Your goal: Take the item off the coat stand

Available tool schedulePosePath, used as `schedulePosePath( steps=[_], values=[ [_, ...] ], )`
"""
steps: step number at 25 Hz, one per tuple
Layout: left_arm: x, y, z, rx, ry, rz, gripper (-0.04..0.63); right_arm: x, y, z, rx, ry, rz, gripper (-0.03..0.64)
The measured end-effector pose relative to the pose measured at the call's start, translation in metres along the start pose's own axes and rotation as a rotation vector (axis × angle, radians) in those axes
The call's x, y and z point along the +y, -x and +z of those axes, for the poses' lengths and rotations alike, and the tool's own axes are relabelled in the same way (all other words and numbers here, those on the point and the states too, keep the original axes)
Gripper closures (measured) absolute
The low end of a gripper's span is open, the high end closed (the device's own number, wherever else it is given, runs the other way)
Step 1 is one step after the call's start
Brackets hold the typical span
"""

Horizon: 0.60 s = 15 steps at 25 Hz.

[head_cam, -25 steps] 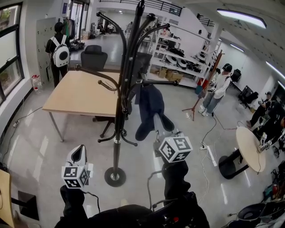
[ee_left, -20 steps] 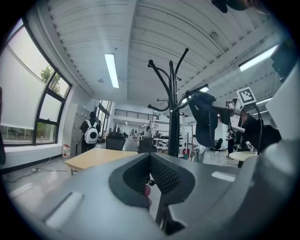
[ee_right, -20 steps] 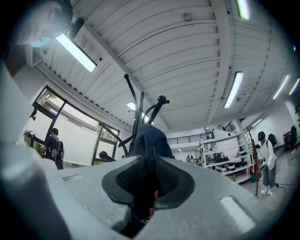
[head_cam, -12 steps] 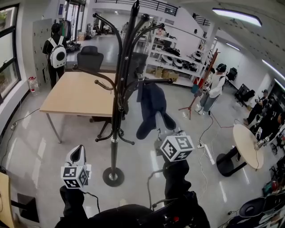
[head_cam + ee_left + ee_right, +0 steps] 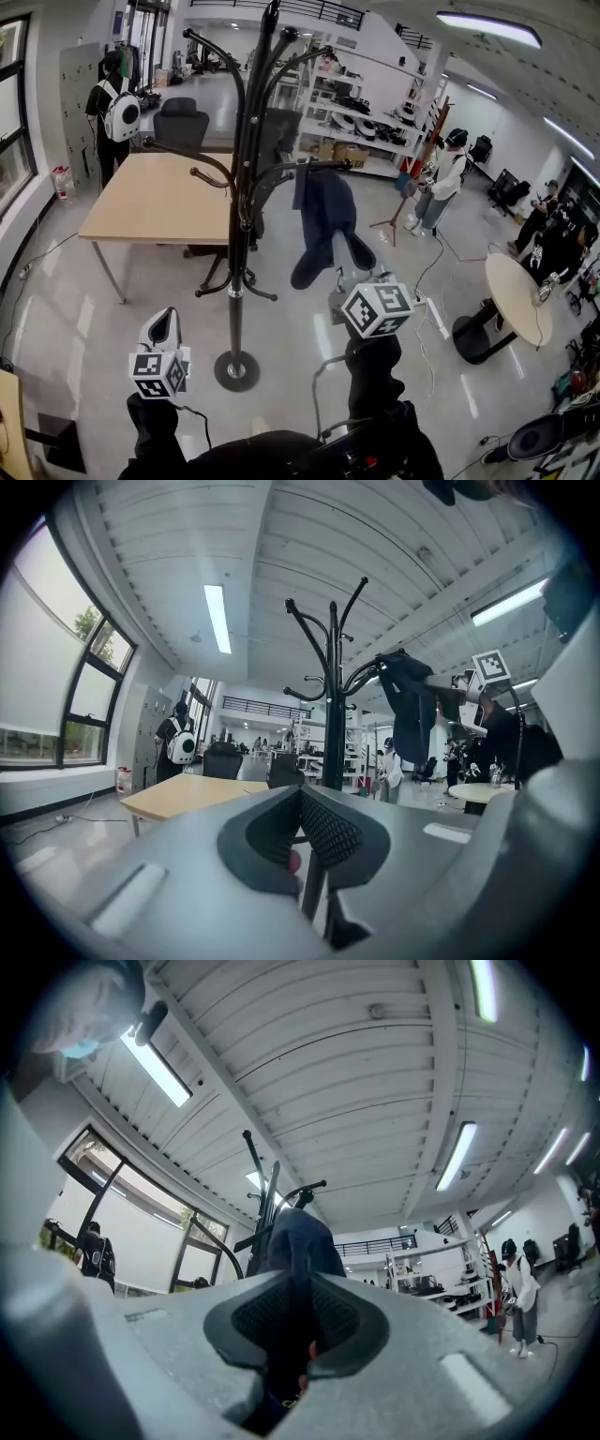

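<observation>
A black coat stand point(image 5: 246, 187) rises mid-floor on a round base. A dark blue garment point(image 5: 323, 216) hangs from one of its right-hand hooks. My right gripper point(image 5: 357, 277) is below the hook, shut on the garment's lower end. In the right gripper view the blue cloth point(image 5: 300, 1237) runs down between the pads of the right gripper point(image 5: 298, 1283), with the stand point(image 5: 265, 1194) behind it. My left gripper point(image 5: 167, 317) is held low to the left of the stand's base, shut and holding nothing. The left gripper view shows its closed left gripper point(image 5: 300, 794), the stand point(image 5: 333, 714) and the garment point(image 5: 410, 710).
A wooden table point(image 5: 159, 202) with an office chair point(image 5: 181, 127) stands behind and left of the stand. A round table point(image 5: 516, 300) is at the right, and a power strip point(image 5: 436, 317) with cables lies on the floor. People stand at the back left point(image 5: 114, 108) and back right point(image 5: 441, 178). Shelves point(image 5: 366, 122) line the rear.
My right gripper has drifted slightly right and up with the cloth still in it. The head view has shifted a little. The left gripper has stayed put.
</observation>
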<state>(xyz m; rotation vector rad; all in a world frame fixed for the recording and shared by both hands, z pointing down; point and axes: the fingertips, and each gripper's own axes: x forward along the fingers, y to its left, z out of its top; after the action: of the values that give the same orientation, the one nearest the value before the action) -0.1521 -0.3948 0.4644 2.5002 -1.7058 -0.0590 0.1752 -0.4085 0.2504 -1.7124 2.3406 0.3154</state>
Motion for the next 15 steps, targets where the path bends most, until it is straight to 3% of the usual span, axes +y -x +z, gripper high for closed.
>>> schedulePosePath(
  steps=[15],
  values=[
    [-0.009, -0.005, -0.005, 0.007, 0.006, -0.025, 0.592, -0.017, 0.014, 0.020, -0.041, 0.016, -0.048, 0.569]
  ],
)
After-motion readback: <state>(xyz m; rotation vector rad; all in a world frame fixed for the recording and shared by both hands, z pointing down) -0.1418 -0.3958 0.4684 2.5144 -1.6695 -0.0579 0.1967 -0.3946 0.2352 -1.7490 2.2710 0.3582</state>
